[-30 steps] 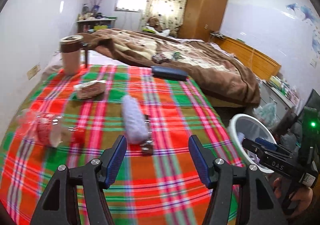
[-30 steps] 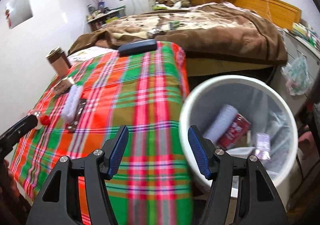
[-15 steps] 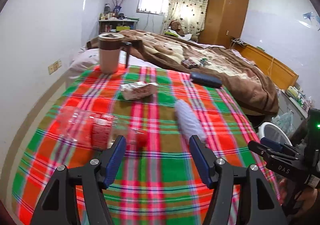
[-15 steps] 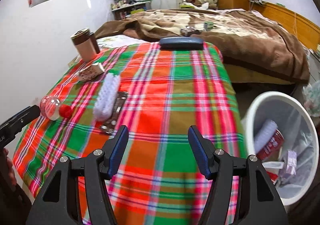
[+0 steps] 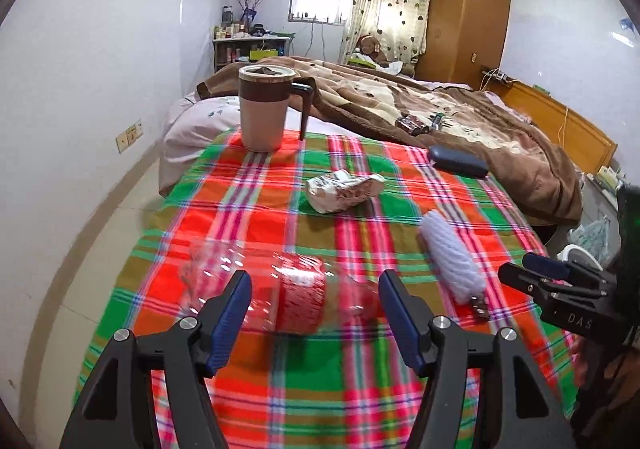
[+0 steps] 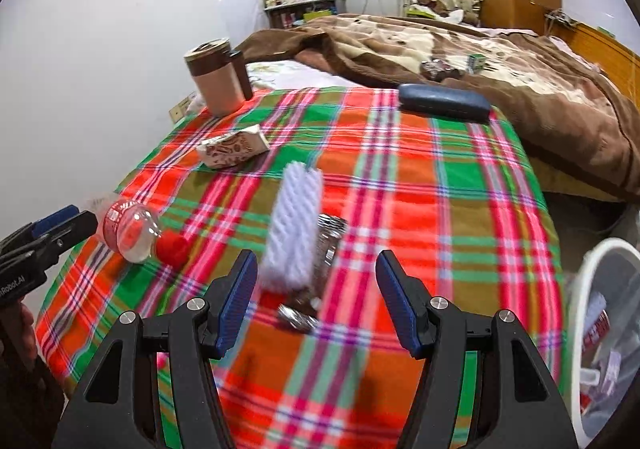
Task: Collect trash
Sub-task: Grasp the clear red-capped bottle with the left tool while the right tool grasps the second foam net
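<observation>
Plaid cloth (image 5: 360, 389), blurred bottle (image 5: 280, 289), bedroom, both claws (image 5: 314, 313) (image 6: 316, 299) wide, apparently empty

The room is bright with daylight from the far window (image 5: 320, 6) and through the curtain (image 5: 390, 5), which are both overexposed, and shadows under the things on the plaid cloth (image 5: 360, 377) are soft and short. Both views have strong fisheye bending with dark corners, so the walls curve at the edges. The near cloth and the clear bottle (image 5: 280, 289) are smeared by motion blur, while the far bed (image 5: 460, 117) is sharper
</observation>
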Available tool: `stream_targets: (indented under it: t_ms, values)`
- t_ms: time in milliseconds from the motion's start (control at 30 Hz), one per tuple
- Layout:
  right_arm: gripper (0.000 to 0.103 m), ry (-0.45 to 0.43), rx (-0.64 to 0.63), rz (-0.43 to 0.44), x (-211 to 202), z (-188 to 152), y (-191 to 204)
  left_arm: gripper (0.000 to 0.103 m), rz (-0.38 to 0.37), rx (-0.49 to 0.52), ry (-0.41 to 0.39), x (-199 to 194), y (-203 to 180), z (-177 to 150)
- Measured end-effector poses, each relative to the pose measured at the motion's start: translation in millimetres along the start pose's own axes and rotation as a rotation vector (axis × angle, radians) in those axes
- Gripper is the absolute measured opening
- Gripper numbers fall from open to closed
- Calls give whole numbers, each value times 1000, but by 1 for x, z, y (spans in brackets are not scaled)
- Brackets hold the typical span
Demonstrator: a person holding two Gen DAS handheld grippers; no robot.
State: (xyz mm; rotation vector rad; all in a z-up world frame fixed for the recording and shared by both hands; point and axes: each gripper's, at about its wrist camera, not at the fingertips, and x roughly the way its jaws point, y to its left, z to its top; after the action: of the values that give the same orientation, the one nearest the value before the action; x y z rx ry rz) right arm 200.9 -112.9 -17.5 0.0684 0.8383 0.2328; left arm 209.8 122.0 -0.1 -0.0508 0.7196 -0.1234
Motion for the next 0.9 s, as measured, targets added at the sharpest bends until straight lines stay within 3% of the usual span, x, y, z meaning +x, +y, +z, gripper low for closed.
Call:
stream_targets:
  t_ms: [467,633,900]
  values:
    - [62,79,-19,-2,50,15,21,68,-5,104,98,44,34,26]
    - [32,77,-23,-6,51,13,24,68,-39,54,126,56,52,24]
    - [22,70,-28,31,43,6,27,71,-104,27,157,42,57,12]
